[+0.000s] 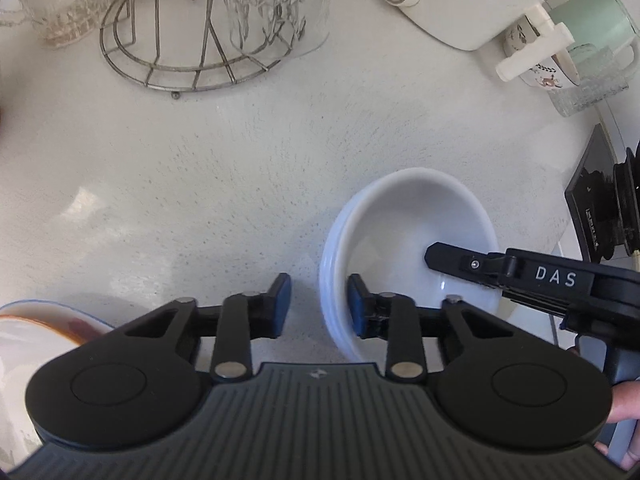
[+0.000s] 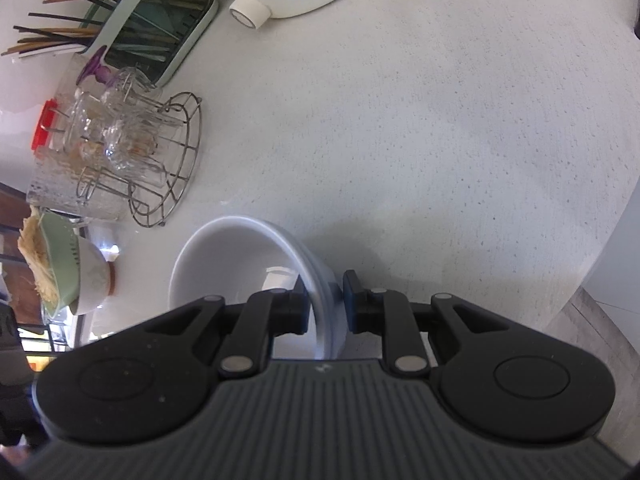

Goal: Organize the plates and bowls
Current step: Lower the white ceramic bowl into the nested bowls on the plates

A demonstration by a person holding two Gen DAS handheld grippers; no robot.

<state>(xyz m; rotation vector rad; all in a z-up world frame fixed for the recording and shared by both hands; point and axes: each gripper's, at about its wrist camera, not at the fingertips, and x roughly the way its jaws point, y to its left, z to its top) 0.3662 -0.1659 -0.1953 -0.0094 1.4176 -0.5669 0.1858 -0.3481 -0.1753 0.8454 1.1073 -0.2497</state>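
Two hand-held grippers | right hand-held gripper point(image 2: 325, 300) pinches white bowl point(image 2: 240, 264) rim, lower centre | left hand-held gripper point(image 1: 319, 306) gapes, holding nothing | one wire rack point(image 1: 192, 52) upper left | speckled white tabletop point(image 1: 240, 152)

Plain white bowl point(image 1: 408, 236); speckled pale counter point(image 1: 224, 168)

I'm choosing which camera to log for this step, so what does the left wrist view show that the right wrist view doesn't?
Only the left wrist view shows the mint mug, the orange-trimmed dish and the right claw from outside. Only the right wrist view shows the chopstick holder, the green strainer and the right claw straddling the bowl's rim. Both show the white bowl, the wire rack and the counter.
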